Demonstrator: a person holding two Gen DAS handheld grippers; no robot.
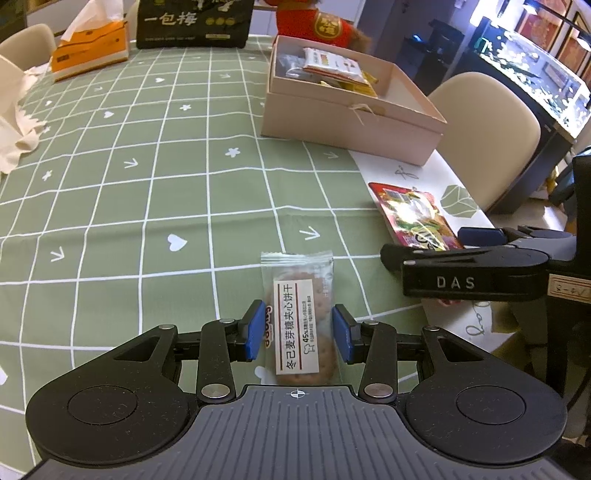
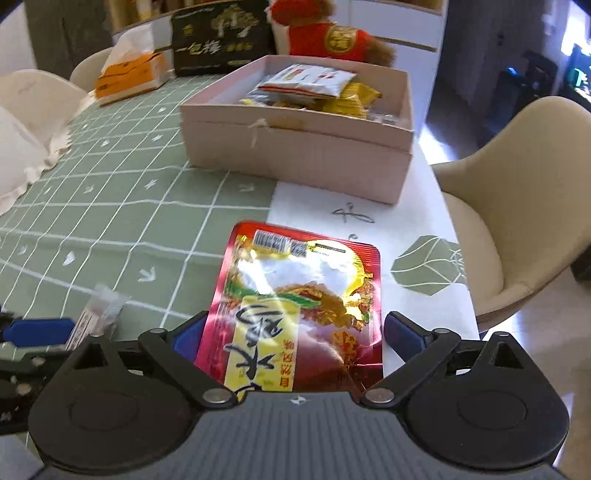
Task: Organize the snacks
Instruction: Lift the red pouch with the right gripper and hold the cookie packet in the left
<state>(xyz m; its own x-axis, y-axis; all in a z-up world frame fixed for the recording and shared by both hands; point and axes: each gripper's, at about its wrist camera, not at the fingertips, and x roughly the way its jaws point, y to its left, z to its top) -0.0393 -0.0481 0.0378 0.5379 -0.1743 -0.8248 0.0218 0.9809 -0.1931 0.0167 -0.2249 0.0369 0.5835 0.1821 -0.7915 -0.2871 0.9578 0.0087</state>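
Note:
A clear biscuit packet [image 1: 301,317] with a white label lies on the green checked tablecloth, between the blue pads of my left gripper [image 1: 299,334]. The jaws are open on either side of it, with small gaps. A shiny red and yellow snack pouch [image 2: 299,310] lies flat between the fingers of my right gripper [image 2: 291,339], which is open wide around it. The pouch [image 1: 413,214] and right gripper [image 1: 458,254] also show in the left wrist view. A pink cardboard box [image 2: 295,147] holding several snack packets stands beyond; it also shows in the left wrist view [image 1: 347,122].
An orange tissue box [image 1: 88,48], a black bag [image 1: 192,22] and a red plush toy [image 1: 317,26] stand at the far table edge. A beige chair [image 2: 517,206] is at the right. White cloth [image 1: 14,122] lies at the left.

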